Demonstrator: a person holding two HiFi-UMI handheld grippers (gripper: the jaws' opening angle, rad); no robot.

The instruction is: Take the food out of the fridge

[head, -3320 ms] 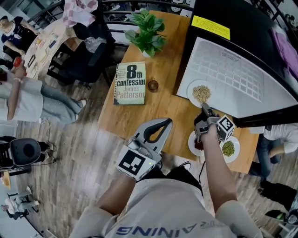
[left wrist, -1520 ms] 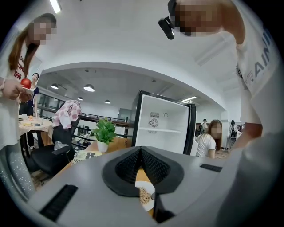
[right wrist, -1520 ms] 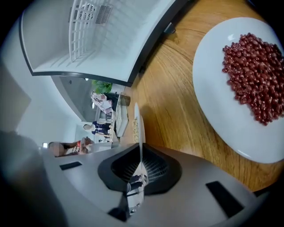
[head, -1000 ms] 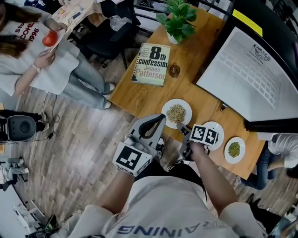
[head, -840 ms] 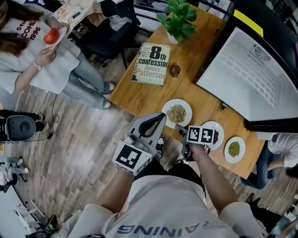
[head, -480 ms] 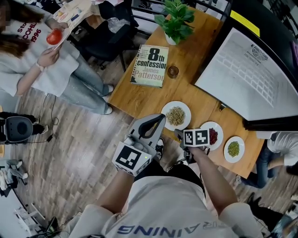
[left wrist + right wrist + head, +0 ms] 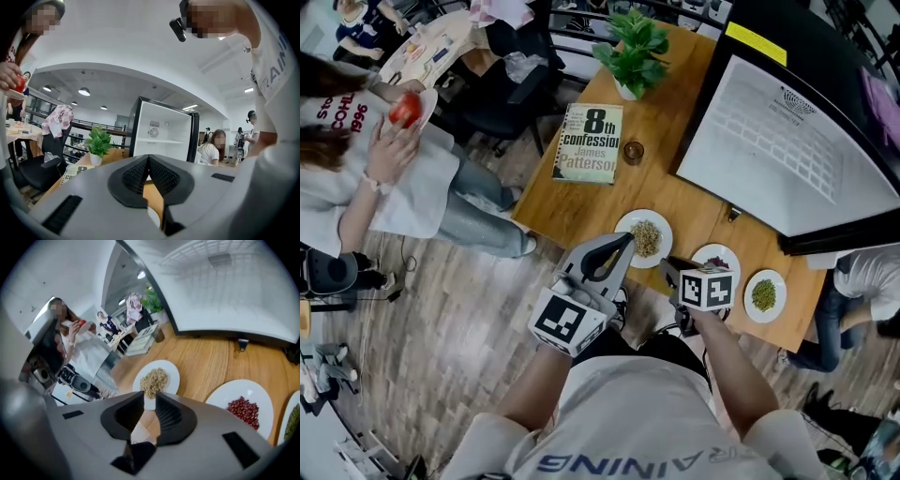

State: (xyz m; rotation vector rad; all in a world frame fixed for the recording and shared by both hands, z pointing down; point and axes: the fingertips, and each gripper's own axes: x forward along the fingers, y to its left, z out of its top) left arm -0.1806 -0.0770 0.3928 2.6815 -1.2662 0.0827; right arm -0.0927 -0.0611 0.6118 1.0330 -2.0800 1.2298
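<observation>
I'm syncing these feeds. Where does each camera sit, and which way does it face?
Head view: on the person's head, facing steeply down at the table; forearms, left gripper, right gripper show.
Left gripper view: rides that gripper, facing level past shut jaws toward fridge and plant; the person's torso shows.
Right gripper view: rides that gripper, facing down at the grain plate; its empty jaws, apart, have just been closing.
Shared: grain plate, in head and right gripper views.

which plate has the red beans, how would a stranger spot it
Start at the wooden table beside the fridge, where three white plates sit in a row along the near edge. It is the middle plate, between the plate of tan grains and the plate of green beans. Only it holds a small heap of dark red beans.
</observation>
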